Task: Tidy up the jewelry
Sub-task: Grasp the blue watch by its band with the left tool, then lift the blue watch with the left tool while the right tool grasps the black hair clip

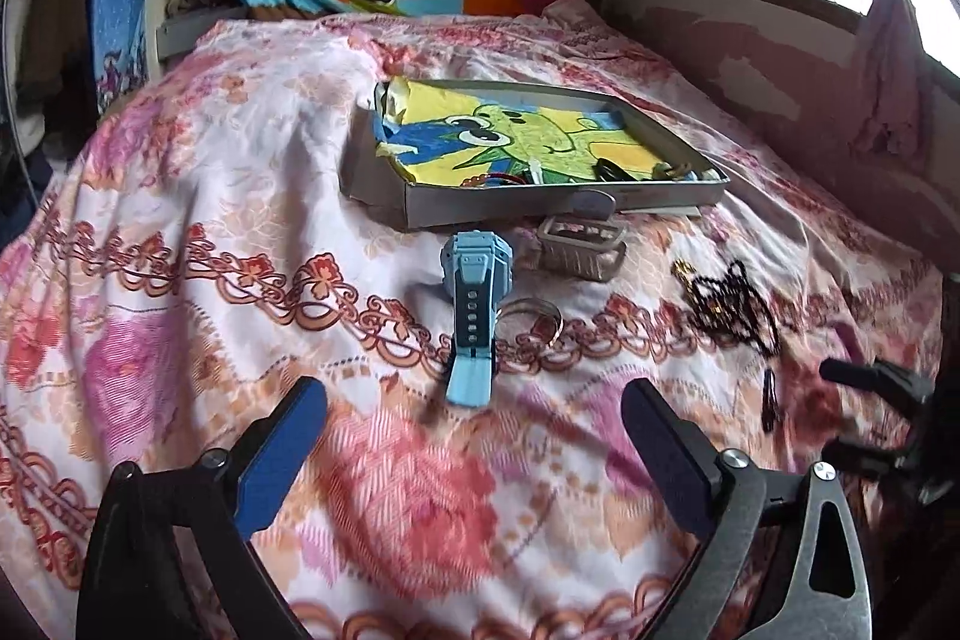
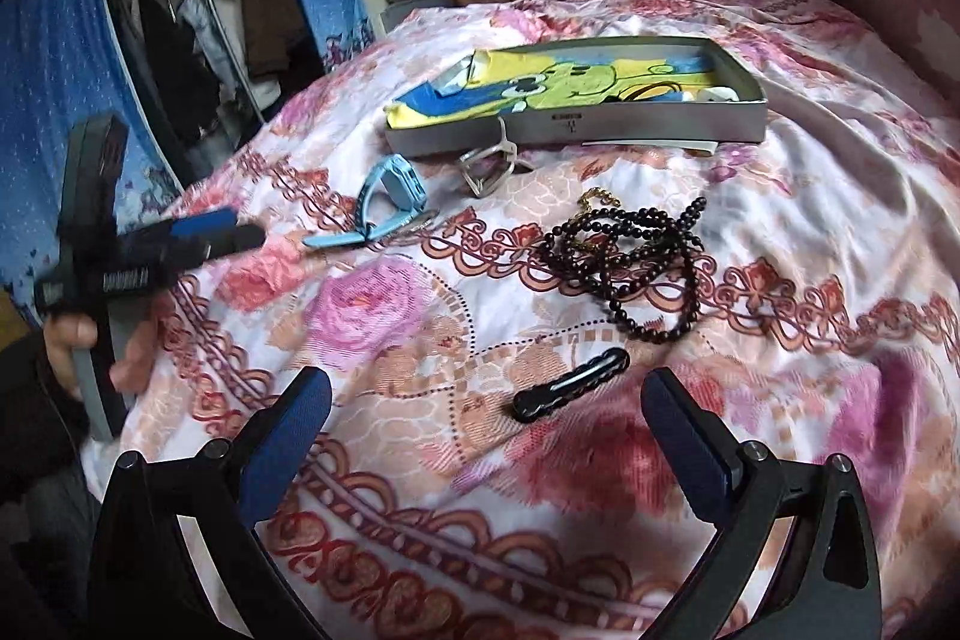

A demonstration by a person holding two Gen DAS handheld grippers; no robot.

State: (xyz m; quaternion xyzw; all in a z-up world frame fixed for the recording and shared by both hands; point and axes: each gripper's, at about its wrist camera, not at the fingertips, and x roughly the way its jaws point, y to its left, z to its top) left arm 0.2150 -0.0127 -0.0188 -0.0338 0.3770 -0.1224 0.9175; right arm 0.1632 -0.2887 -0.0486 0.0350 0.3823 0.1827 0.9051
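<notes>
Currently, in the left wrist view, the left hand-held gripper is hovering over the floral bedspread with its blue fingers spread wide and grasping nothing. Just beyond it a light blue watch is lying with its strap pointing toward the gripper, a clear bangle touching its right side. Behind them a shallow grey box with a cartoon lining is sitting on the bed, a beige buckle-like piece lying just before it. A black bead necklace is lying to the right.

In the right wrist view, the right hand-held gripper is also hanging released, its jaws framing a black hair clip. The necklace is resting just beyond the clip.
</notes>
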